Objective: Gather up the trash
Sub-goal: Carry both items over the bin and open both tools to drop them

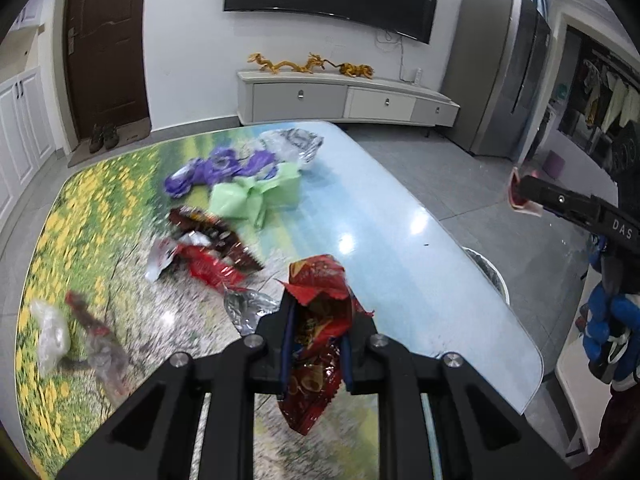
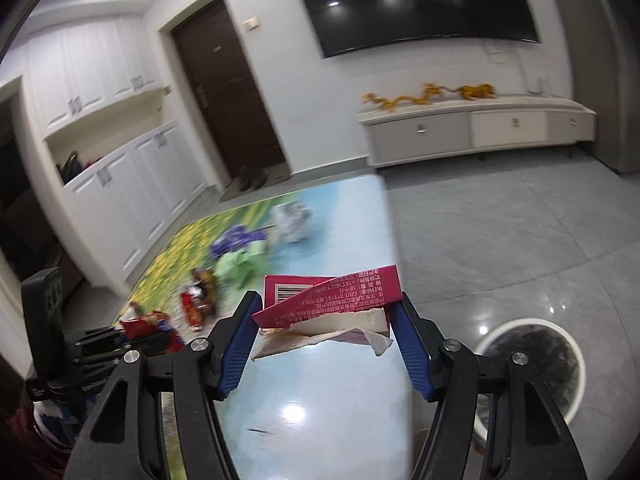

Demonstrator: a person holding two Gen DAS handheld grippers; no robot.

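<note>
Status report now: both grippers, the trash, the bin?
Left gripper shut on red wrapper. Right gripper holds pink box. Bin on floor, right of table. Path clear.

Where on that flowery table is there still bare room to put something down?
The pale blue right side of the table is bare, from the green bag to the edge above the bin. The left is crowded: purple bag, red wrappers, clear plastic.

Right claw (image 2: 326, 320) grips a torn pink carton (image 2: 332, 300) between its blue pads (image 2: 236, 350), held above the worktop (image 2: 320, 400) edge. A white bin (image 2: 532, 364) stands on the floor at lower right. Wrappers (image 2: 196, 300) lie on the worktop beyond.
</note>
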